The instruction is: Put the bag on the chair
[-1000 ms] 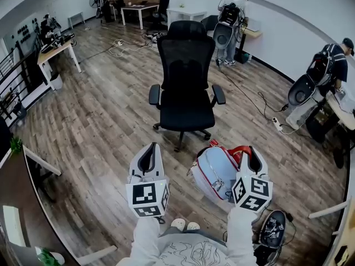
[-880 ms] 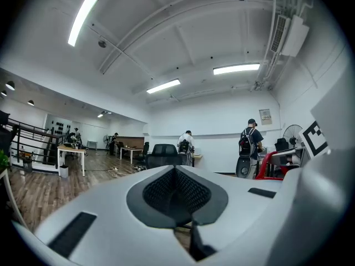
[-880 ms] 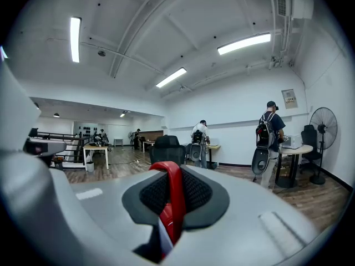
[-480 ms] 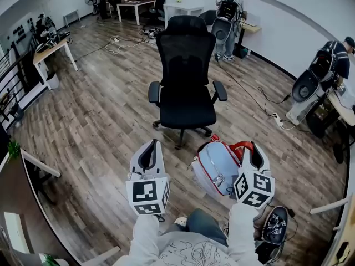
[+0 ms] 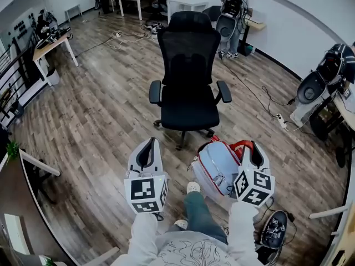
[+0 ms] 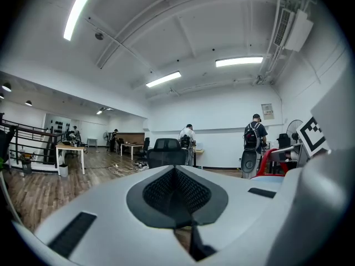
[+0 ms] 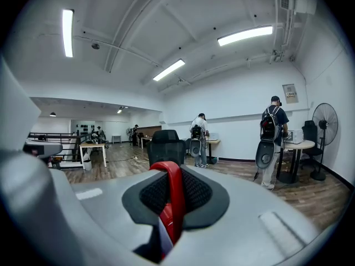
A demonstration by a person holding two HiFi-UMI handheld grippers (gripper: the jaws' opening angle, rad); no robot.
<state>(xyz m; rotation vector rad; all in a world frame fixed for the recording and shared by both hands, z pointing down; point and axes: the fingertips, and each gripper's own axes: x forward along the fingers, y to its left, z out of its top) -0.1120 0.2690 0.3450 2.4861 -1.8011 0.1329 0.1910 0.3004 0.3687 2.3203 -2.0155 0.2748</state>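
A black office chair (image 5: 188,87) stands on the wood floor just ahead of me, its seat bare; it also shows small in the left gripper view (image 6: 166,151) and the right gripper view (image 7: 166,146). A light blue bag (image 5: 218,168) with red trim hangs at my right, off the floor. My right gripper (image 5: 252,155) is shut on the bag's red handle (image 7: 173,204), which runs up between the pads. My left gripper (image 5: 147,155) is level beside it, jaws shut with nothing between them (image 6: 176,195).
Cables and a power strip (image 5: 281,123) lie on the floor right of the chair. A black shoe (image 5: 273,229) sits by my right foot. People stand at desks by the far wall (image 5: 233,10) and at the right (image 5: 333,71). A table (image 5: 52,43) stands at the left.
Both grippers and the hanging bag have come nearer the chair, which now looms larger. My leg has stepped forward under the grippers.
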